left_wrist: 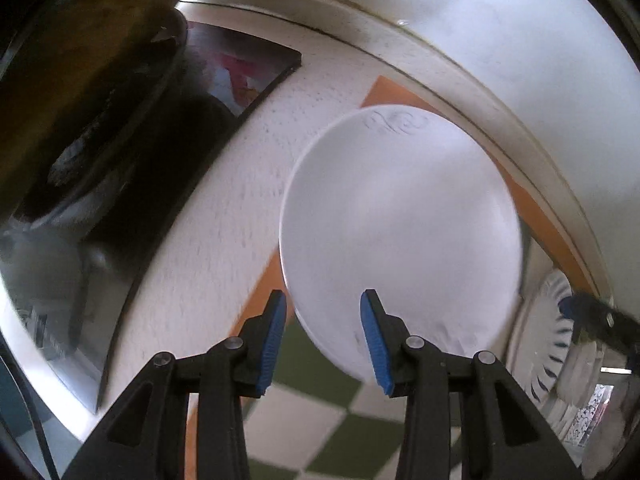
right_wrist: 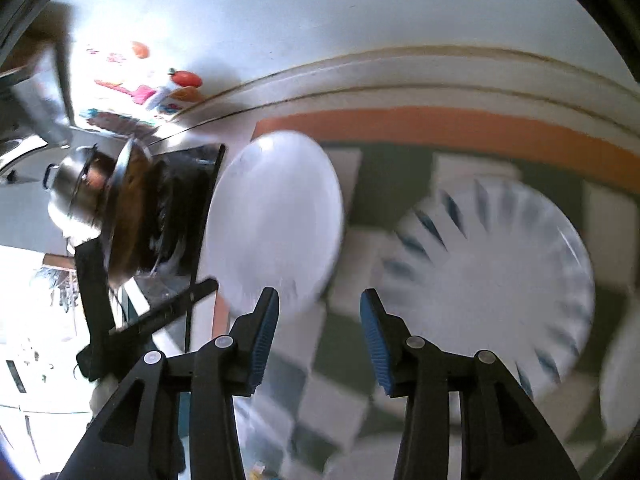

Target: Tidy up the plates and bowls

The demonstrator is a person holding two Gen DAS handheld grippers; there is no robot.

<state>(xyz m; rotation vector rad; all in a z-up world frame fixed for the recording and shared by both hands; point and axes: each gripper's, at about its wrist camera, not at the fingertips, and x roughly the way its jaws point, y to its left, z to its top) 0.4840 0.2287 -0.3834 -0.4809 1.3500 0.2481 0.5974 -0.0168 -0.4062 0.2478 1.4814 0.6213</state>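
At the far left a dark pan [left_wrist: 88, 92] leaned over a black board [left_wrist: 168, 184], crowding that side of the worktop [left_wrist: 224, 208]. The left hand-held gripper [left_wrist: 323, 336] hovered with its jaws narrowly apart and empty, one pad over the near rim of the plain white plate [left_wrist: 400, 232], which lay on the checked cloth [left_wrist: 304, 408]. Further right, the right hand-held gripper [right_wrist: 319, 340] was also partly open, holding nothing, above the cloth between the plain plate and the blue-striped plate [right_wrist: 492, 276]. Both views were smeared, so a hasty closing could miss a rim or knock the plates together. Open room lay mostly along the cloth between the plates; the wall [right_wrist: 360, 20] closed off the back.
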